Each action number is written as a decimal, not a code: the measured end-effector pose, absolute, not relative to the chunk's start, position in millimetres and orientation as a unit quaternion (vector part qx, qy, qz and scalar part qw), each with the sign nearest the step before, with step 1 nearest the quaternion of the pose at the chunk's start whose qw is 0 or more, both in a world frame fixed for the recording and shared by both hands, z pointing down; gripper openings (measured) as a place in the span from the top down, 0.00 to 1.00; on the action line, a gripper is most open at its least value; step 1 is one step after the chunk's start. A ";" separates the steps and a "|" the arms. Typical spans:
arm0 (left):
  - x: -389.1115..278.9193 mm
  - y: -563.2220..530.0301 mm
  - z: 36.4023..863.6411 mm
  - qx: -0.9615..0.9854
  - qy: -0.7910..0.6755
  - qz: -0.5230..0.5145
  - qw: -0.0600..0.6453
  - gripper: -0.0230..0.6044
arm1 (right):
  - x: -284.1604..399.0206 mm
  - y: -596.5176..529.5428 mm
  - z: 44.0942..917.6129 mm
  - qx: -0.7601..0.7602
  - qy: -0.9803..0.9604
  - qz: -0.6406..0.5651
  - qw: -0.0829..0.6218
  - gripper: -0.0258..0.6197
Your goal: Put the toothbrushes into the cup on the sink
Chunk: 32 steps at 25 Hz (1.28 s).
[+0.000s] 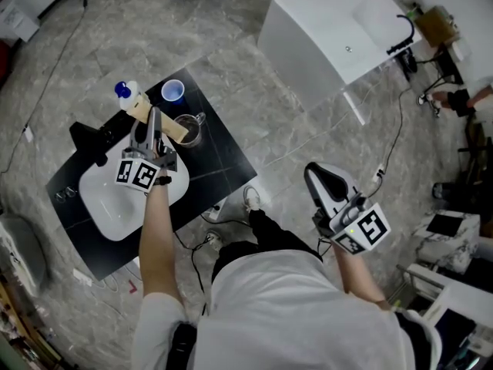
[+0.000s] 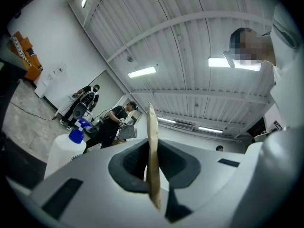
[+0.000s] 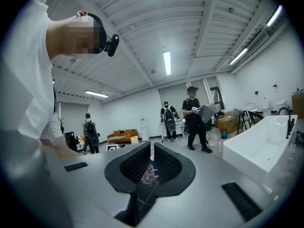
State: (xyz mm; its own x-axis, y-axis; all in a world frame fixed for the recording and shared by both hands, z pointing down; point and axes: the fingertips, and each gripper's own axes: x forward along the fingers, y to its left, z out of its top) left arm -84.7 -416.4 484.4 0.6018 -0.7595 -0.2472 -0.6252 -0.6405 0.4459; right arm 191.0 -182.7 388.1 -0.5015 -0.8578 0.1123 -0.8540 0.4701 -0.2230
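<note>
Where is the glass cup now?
In the head view, the glass cup stands on the black counter at left, just below the blue cup, beside the toothbrush in the left gripper.

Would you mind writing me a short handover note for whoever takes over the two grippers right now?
Left gripper: shut on a flat tan toothbrush, held over the counter with its far end by the glass cup.
Right gripper: jaws together, empty, well away from the sink.
A blue cup stands just beyond the glass one.
Done: one toothbrush is in hand.
Left: lower it into the cup and release. No other toothbrush is in view.
</note>
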 end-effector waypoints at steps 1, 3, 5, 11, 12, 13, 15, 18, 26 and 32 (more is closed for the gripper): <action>-85.0 -418.0 487.9 0.879 -0.394 -0.211 0.162 0.90 | 192.5 -183.9 388.7 -0.500 0.857 -0.126 0.006 0.88; -85.8 -421.4 495.7 0.877 -0.399 -0.210 0.169 0.90 | 194.9 -187.0 389.2 -0.501 0.856 -0.126 0.005 0.88; -85.2 -423.6 503.9 0.876 -0.402 -0.203 0.173 0.90 | 196.3 -190.3 389.8 -0.501 0.856 -0.126 0.004 0.88; -80.6 -424.3 532.7 0.874 -0.405 -0.189 0.191 0.90 | 198.3 -198.5 393.5 -0.500 0.856 -0.130 0.001 0.88; -80.3 -424.4 538.3 0.874 -0.403 -0.191 0.194 0.90 | 198.7 -199.7 393.9 -0.499 0.857 -0.131 0.001 0.88; -79.3 -424.3 543.3 0.874 -0.401 -0.192 0.198 0.90 | 199.1 -201.0 394.5 -0.498 0.857 -0.131 0.001 0.88; -75.1 -423.5 550.8 0.877 -0.396 -0.182 0.204 0.90 | 200.4 -203.3 396.0 -0.497 0.858 -0.133 0.001 0.88; -68.6 -422.1 558.8 0.883 -0.391 -0.160 0.206 0.90 | 202.6 -206.3 398.0 -0.494 0.858 -0.137 0.002 0.88; -60.0 -419.9 573.1 0.886 -0.405 -0.108 0.195 0.87 | 202.7 -215.4 400.4 -0.483 0.864 -0.140 0.008 0.88; -67.1 -416.7 574.1 0.880 -0.438 -0.076 0.166 0.66 | 191.6 -225.8 398.4 -0.460 0.877 -0.138 0.010 0.88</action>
